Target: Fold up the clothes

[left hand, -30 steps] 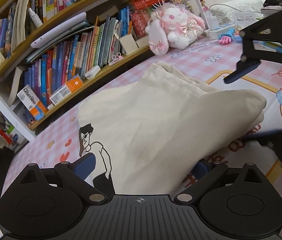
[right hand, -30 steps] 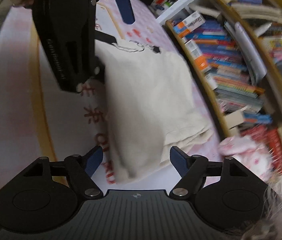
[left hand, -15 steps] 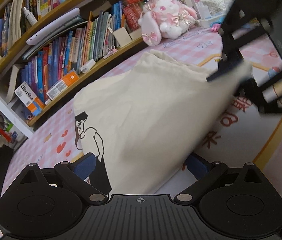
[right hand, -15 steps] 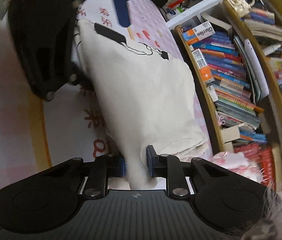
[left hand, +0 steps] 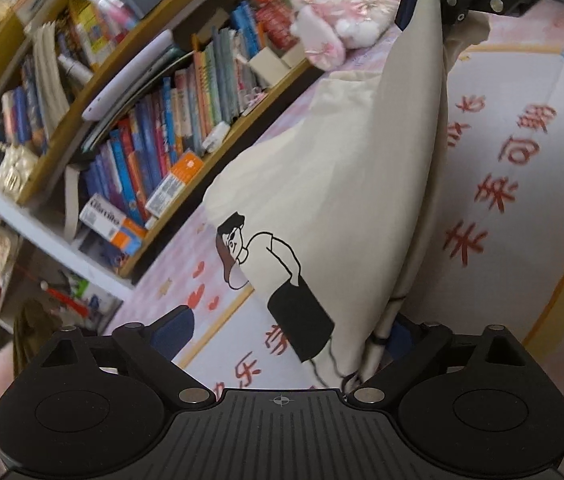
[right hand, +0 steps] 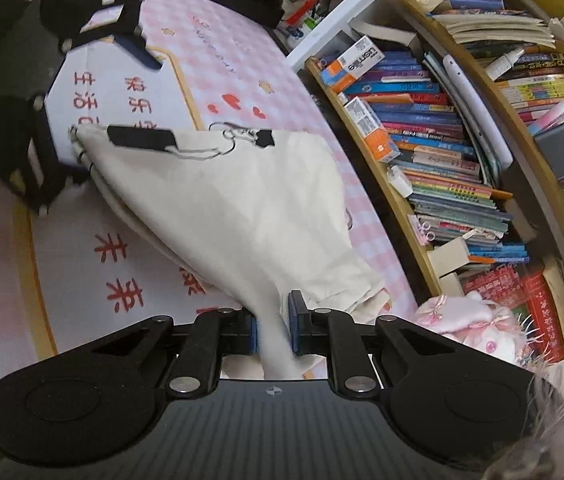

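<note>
- Right gripper point(right hand: 273, 322) has its jaws clamped on one end of the cream shirt point(right hand: 241, 204), lifting it off the pink mat point(right hand: 237, 60);
- Left gripper point(left hand: 288, 330) sits at the printed end, jaws wide apart, gripping nothing.

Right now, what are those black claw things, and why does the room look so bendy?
Those are grippers, pinching tools that a person holds, one in each hand. Each carries a wide, bendy-looking camera, so there are two pictures. The right gripper is pinched shut on a cream cotton T-shirt with a cartoon figure, lifting one corner. The left gripper looks open, the shirt's other end resting against one finger. The shirt lies on a pink checked table mat, beside a wooden bookshelf and a pink plush bunny.
</note>
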Action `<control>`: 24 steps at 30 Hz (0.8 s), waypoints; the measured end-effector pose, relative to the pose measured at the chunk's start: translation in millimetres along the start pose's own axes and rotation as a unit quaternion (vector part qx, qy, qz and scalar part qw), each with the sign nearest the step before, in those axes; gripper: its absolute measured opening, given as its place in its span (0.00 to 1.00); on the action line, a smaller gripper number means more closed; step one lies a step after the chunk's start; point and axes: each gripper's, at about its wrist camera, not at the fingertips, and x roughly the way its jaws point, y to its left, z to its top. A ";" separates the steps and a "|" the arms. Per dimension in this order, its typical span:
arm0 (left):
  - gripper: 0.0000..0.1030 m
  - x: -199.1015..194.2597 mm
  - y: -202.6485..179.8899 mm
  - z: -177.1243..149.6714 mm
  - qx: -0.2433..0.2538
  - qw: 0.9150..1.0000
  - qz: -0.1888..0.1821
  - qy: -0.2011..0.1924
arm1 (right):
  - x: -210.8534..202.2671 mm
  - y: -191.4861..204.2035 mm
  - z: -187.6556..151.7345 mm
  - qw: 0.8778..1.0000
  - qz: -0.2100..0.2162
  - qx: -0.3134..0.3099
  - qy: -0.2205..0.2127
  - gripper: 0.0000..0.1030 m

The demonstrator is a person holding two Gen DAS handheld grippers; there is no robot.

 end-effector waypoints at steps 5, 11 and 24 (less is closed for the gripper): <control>0.40 -4.4 -10.0 -0.9 0.077 0.996 -0.030 -0.020 | 4.9 10.7 -8.5 1.000 0.004 -0.001 0.013 0.13; 0.11 -3.1 -14.1 -2.9 0.100 0.992 -0.073 -0.028 | 9.6 25.4 -18.3 1.000 0.004 0.000 0.031 0.14; 0.06 -12.3 6.9 -15.8 0.103 0.983 -0.142 -0.047 | 16.0 52.2 -15.9 0.995 -0.019 0.035 0.093 0.15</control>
